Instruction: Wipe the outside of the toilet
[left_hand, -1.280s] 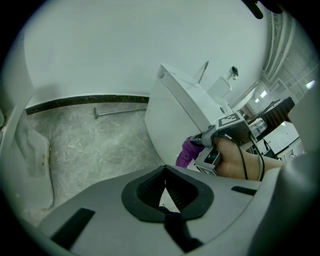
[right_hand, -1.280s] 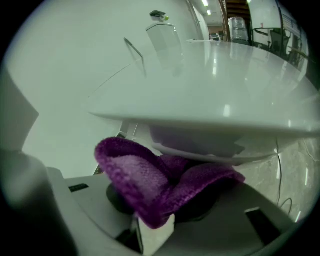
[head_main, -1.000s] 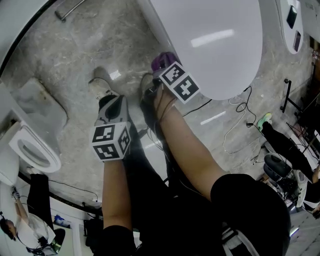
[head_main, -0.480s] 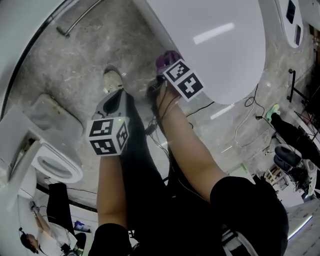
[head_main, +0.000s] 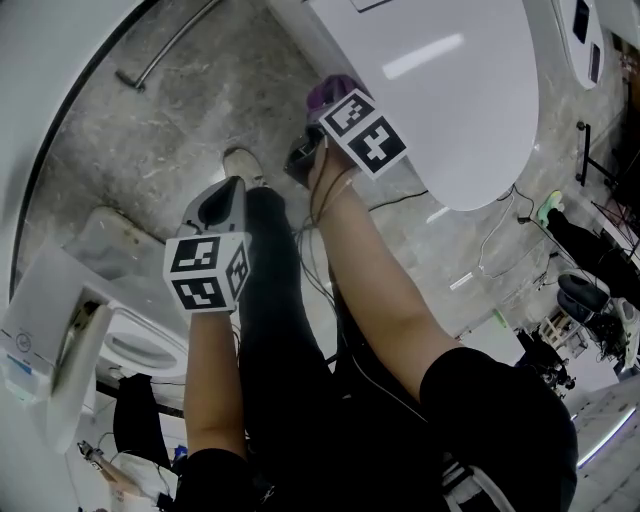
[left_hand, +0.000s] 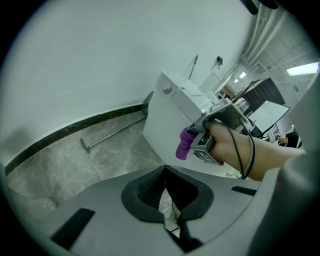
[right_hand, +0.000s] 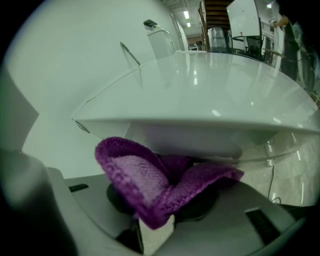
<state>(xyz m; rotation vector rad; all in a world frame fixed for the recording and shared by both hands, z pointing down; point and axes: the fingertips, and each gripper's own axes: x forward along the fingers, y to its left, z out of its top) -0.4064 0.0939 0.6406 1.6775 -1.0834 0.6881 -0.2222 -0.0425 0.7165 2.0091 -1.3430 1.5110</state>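
Toilet (head_main: 440, 90): white, lid down. In the head view its long axis runs from the tank end at upper left to the rounded front at lower right, front pointing down-right. It stands on a grey marbled floor (head_main: 150, 140).

Right gripper (head_main: 320, 118): at the toilet's near flank, below the overhanging lid edge. Its jaws are clamped on a purple cloth (right_hand: 135, 180). The cloth is folded, with two lobes fanning up and out of the jaws toward the underside of the rim. Its right lobe lies close under the rim; contact can't be confirmed. From the left gripper view the cloth (left_hand: 184, 145) sticks out toward the white side wall of the toilet.

Left gripper (left_hand: 165, 186): pads drawn together, only a sliver of gap, nothing held. It hangs over the floor, well apart from the toilet, aimed at the tank end.

A metal bar (head_main: 165, 48) lies on the floor by the curved wall.
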